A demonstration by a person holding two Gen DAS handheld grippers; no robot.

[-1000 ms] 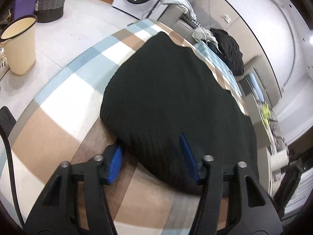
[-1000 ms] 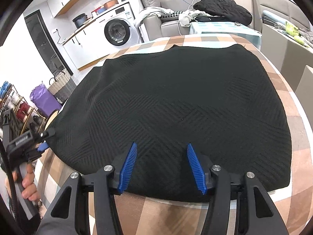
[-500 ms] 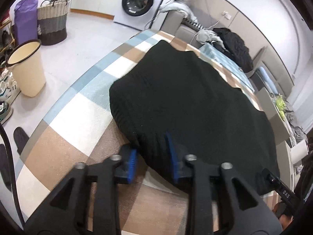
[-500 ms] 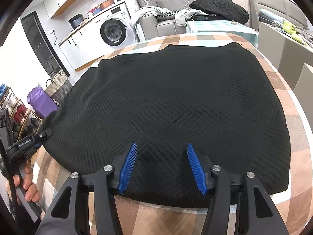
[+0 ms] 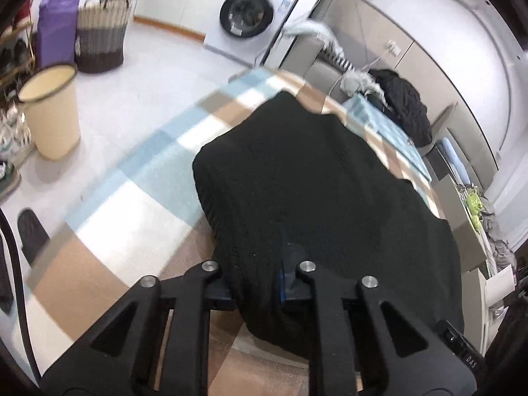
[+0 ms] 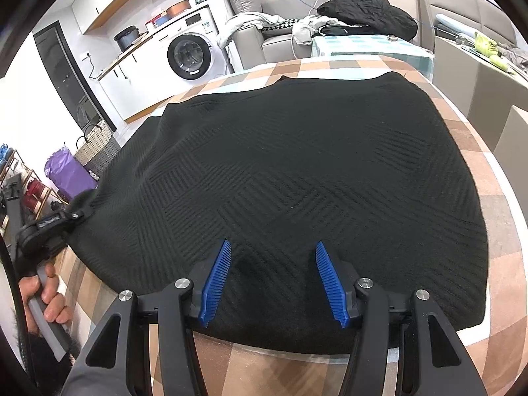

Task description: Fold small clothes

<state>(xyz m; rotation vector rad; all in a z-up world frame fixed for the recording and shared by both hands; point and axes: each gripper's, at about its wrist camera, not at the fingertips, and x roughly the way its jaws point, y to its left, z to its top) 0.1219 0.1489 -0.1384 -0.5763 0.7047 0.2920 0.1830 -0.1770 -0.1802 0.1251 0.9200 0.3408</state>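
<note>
A black knitted garment (image 5: 313, 181) lies spread flat over a table with a checked cloth (image 5: 132, 204). My left gripper (image 5: 255, 274) has the garment's near left corner between its fingers. Its jaws are closing, and the cloth bunches up between them and hides the pads. In the right wrist view the same left gripper (image 6: 66, 216) sits at the left edge of the garment (image 6: 297, 165), with a hand (image 6: 46, 300) on its handle. My right gripper (image 6: 273, 244) hovers open over the garment's near hem, its blue pads (image 6: 217, 277) apart with flat cloth beneath them.
The checked table (image 6: 495, 231) drops off at the left and near edges. On the floor to the left stand a cream bin (image 5: 49, 112), a woven basket (image 5: 102, 36) and a purple bag (image 5: 54, 26). Behind are a washing machine (image 5: 247, 16) and a sofa piled with clothes (image 6: 363, 10).
My left gripper has pushed in over the garment's near left corner and its jaws have narrowed onto the cloth. The right gripper has stayed where it was, still open.
</note>
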